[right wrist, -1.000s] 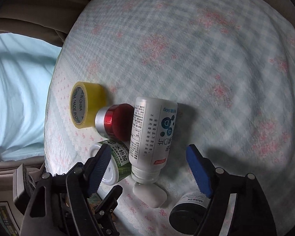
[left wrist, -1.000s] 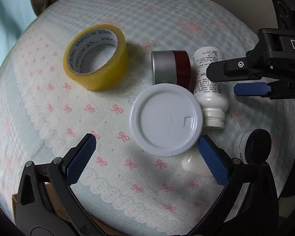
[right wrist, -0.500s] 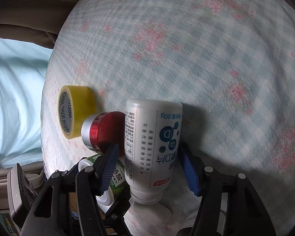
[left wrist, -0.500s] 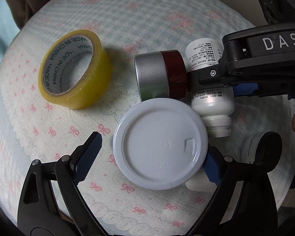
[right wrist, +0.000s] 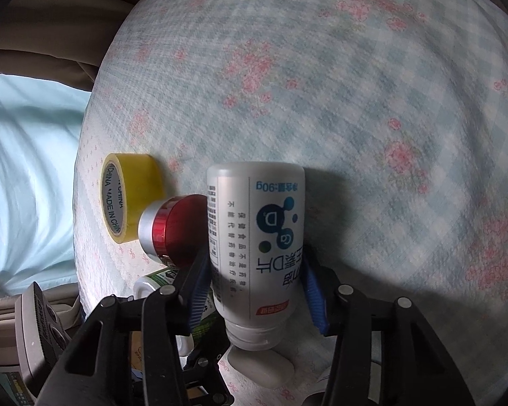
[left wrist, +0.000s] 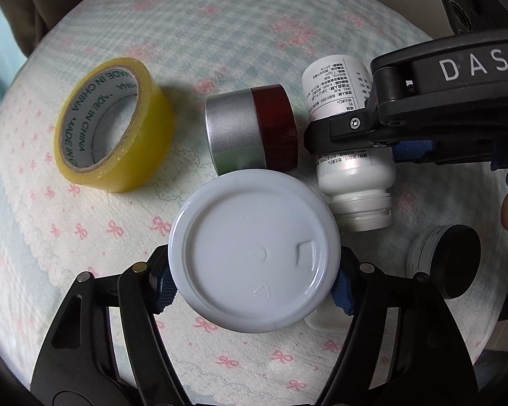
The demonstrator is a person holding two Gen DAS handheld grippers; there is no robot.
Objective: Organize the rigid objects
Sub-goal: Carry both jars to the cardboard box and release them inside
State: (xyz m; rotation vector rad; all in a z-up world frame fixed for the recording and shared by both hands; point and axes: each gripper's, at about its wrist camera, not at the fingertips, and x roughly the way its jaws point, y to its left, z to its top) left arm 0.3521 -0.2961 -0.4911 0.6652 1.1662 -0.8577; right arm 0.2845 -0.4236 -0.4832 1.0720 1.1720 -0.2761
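- A soft quilted cloth [right wrist: 355, 101], pale blue check with pink bows and flowers, lies under everything and spreads far ahead of both grippers.
- The left gripper [left wrist: 254, 287], black arms with ribbed blue pads, is closing on a green-labelled jar with a wide, smooth white plastic lid [left wrist: 254, 250]; the jar stands upright between its jaws, the pads at the jar's sides under the lid's rim.
- The right gripper [right wrist: 257, 284] pinches a white plastic bottle [right wrist: 255, 237] lying on its side, glossy label with printed text, uncapped neck toward the gripper.
- A roll of yellow tape [left wrist: 113, 125], a hollow ring, lies ahead and left of the left gripper.
- A short round tin [left wrist: 250, 135], brushed silver and glossy red, lies on its side between tape and bottle.
- A small jar with a black lid [left wrist: 447, 260] lies right of the left gripper.
- A smooth white cap [right wrist: 260, 368] lies at the bottle's neck.
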